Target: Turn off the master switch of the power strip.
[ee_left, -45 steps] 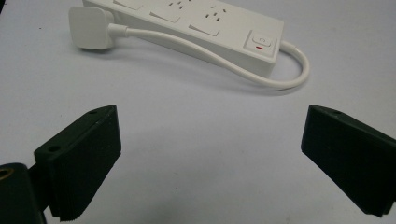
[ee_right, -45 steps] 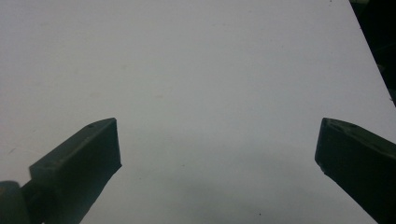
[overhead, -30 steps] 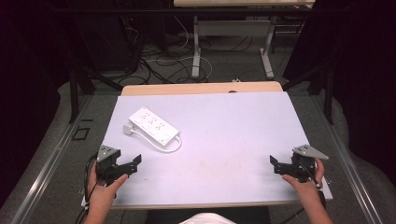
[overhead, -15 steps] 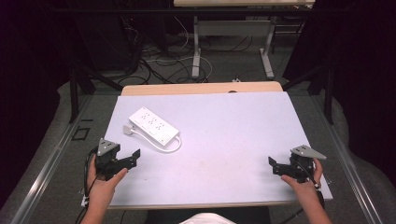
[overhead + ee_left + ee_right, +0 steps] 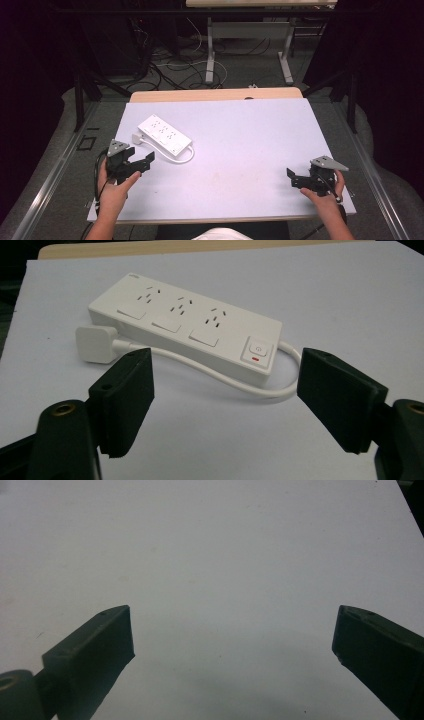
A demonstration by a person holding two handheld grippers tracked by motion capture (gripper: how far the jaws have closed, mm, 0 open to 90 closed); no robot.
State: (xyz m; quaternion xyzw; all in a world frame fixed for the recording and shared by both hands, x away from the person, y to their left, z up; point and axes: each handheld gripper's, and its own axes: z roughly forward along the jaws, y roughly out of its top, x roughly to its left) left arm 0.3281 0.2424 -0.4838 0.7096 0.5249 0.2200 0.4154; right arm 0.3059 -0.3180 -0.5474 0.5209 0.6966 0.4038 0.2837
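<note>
At the centre left of the high view, the white power strip (image 5: 164,135) is lying flat on the pale table (image 5: 240,150), its plug (image 5: 137,138) at its left end and its cord (image 5: 182,156) looping along the near side. Your left gripper (image 5: 142,162) is hovering just below it; its jaws are standing apart and have just been closing a little, with nothing between them. In the left gripper view the strip (image 5: 185,335) is lying just beyond the pads. To grasp it well, widen the jaws again and straddle the narrow width, keeping clear of the cord. At the lower right, your right gripper (image 5: 295,178) is resting with jaws wide over bare table, near the right edge. Open room is lying across the middle and right.
</note>
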